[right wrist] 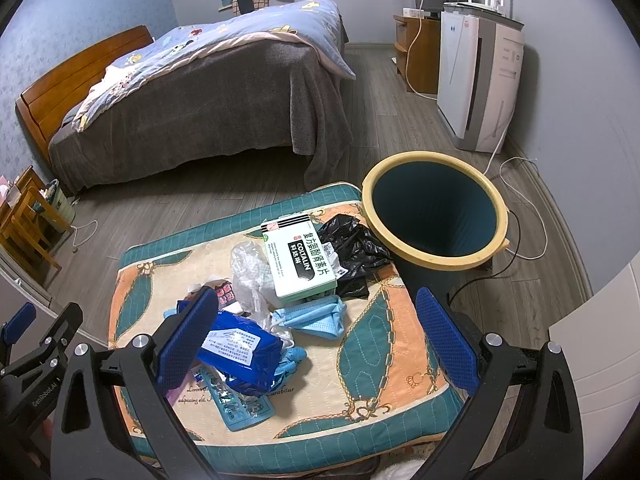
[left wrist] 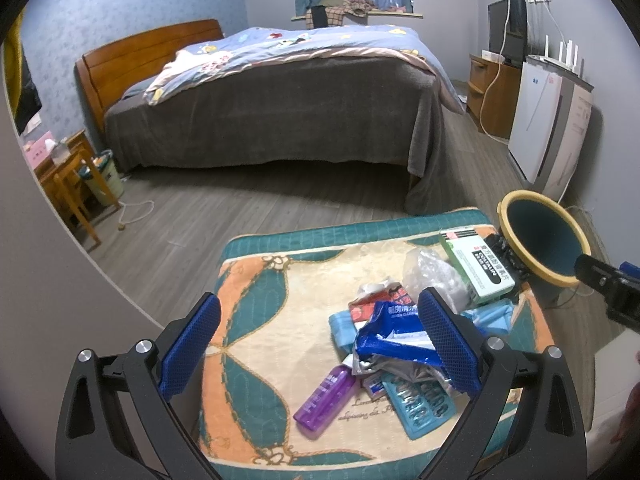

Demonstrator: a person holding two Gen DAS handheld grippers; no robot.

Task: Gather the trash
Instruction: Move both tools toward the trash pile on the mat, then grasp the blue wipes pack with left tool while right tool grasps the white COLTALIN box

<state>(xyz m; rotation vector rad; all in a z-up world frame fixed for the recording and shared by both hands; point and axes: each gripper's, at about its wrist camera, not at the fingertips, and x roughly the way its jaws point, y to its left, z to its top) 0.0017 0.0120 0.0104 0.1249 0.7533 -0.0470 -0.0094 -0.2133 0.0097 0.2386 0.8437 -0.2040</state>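
A heap of trash lies on a patterned cushion (right wrist: 384,344), with an open bin (right wrist: 436,216) standing on the floor just beside the cushion's far right corner. Both grippers hover over the near edge with their jaws spread wide, holding nothing.

The left gripper (left wrist: 320,344) sits almost directly above a crumpled blue wrapper (left wrist: 396,340), whose long axis runs roughly across the gap between the fingers; a purple bottle (left wrist: 326,400) lies just below it, slanting up to the right, touching the pile. The right gripper (right wrist: 320,340) frames a blue face mask (right wrist: 312,316) lying ahead of it, flat with its long side running left to right.

Farther away, a white and green medicine box (right wrist: 300,260) rests on a clear plastic bag (right wrist: 250,272), beside a black bag (right wrist: 356,248) that lies up against the bin.

The right gripper seems nearer to the bin, so the mask looks the handier first pick, carried forward and to the right.
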